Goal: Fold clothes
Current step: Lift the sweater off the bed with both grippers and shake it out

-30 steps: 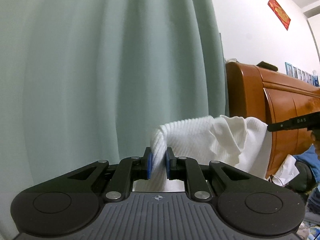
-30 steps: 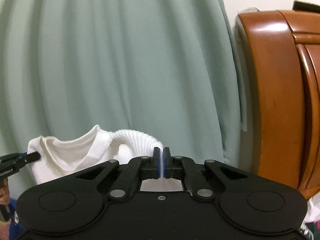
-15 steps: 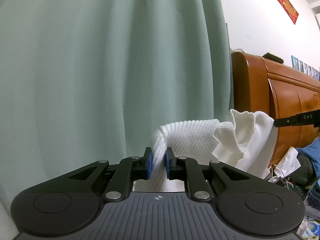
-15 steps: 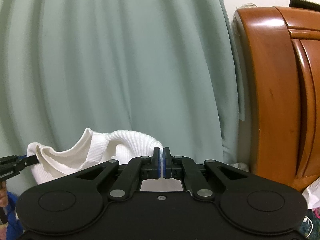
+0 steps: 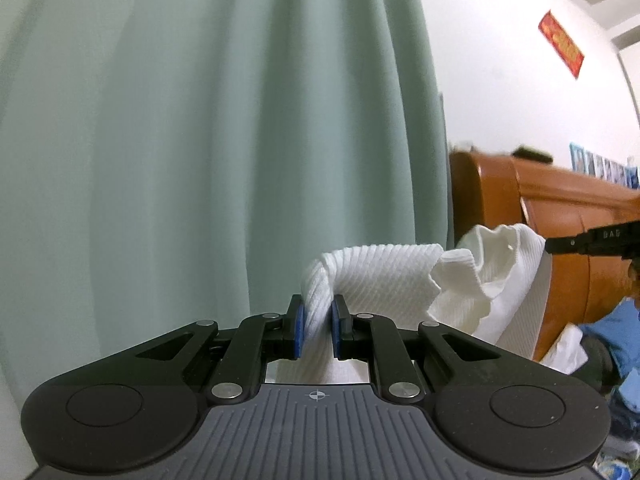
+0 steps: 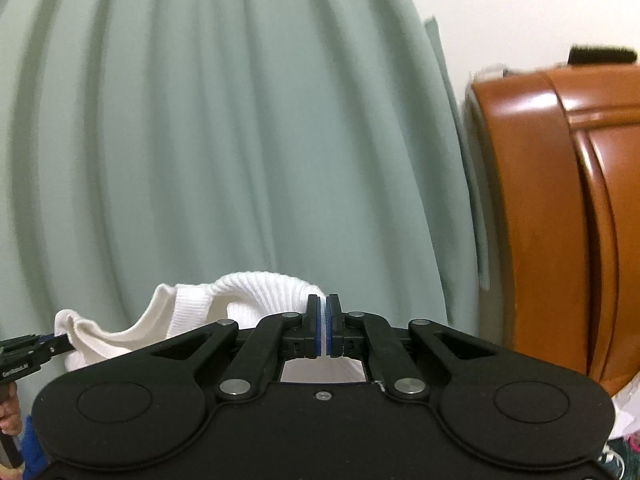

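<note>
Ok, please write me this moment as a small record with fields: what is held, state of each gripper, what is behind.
held item: white ribbed knit garment, lifted in the air
left gripper: shut on one edge of the garment
right gripper: shut on another edge, only a thin layer of cloth between the fingers
cloth between grippers: slack, sagging in folds
background: pale green pleated curtain, white wall
at the side: orange-brown wooden furniture
fold: not yet done

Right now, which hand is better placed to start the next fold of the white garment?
Neither clearly. The left hand-held gripper clamps a thick bunch of the white garment; the right hand-held gripper pinches a thin edge, so it might fold over more neatly. The cloth sags between them, so both would probably move together.
</note>
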Available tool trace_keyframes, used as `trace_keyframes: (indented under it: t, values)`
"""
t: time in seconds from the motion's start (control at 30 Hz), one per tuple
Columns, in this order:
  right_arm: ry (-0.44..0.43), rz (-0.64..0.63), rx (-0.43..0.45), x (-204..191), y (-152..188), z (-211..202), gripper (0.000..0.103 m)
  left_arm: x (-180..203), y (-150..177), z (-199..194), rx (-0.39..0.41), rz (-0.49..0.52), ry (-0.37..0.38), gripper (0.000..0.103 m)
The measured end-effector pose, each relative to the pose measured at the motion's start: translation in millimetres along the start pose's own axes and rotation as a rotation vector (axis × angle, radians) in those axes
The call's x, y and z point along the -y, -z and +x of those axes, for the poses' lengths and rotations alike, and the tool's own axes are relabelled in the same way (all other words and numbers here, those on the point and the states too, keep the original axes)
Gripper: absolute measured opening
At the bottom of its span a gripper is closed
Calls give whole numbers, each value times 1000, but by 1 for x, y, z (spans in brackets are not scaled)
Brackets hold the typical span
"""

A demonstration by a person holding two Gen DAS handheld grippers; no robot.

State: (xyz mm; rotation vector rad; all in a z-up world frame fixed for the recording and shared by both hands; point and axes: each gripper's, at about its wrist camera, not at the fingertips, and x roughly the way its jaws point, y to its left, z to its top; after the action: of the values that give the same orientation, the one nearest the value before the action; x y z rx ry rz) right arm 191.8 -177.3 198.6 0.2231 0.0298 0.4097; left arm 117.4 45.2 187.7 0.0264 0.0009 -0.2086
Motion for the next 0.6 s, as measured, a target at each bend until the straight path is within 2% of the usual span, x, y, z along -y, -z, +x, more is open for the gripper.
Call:
trace_keyframes:
  t: [0.2,0.3,0.4,0.53,0.6]
  values:
    - [-19,-20,127,-10,-33,-23,4,-3,-36,-20,123,16,0,11]
    - [-20,-28,154,-12,-44,-19,4,-6,-44,-15,147,22,-12,11]
    - [-4,-33,126,-8,-42,3,4,-9,-39,3,118,25,-26,11]
    - [21,-14,47,6,-23,50,3,-13,-16,44,50,59,-84,11]
    - [36,0,4,14,-11,77,3,-22,-3,67,5,34,-89,11]
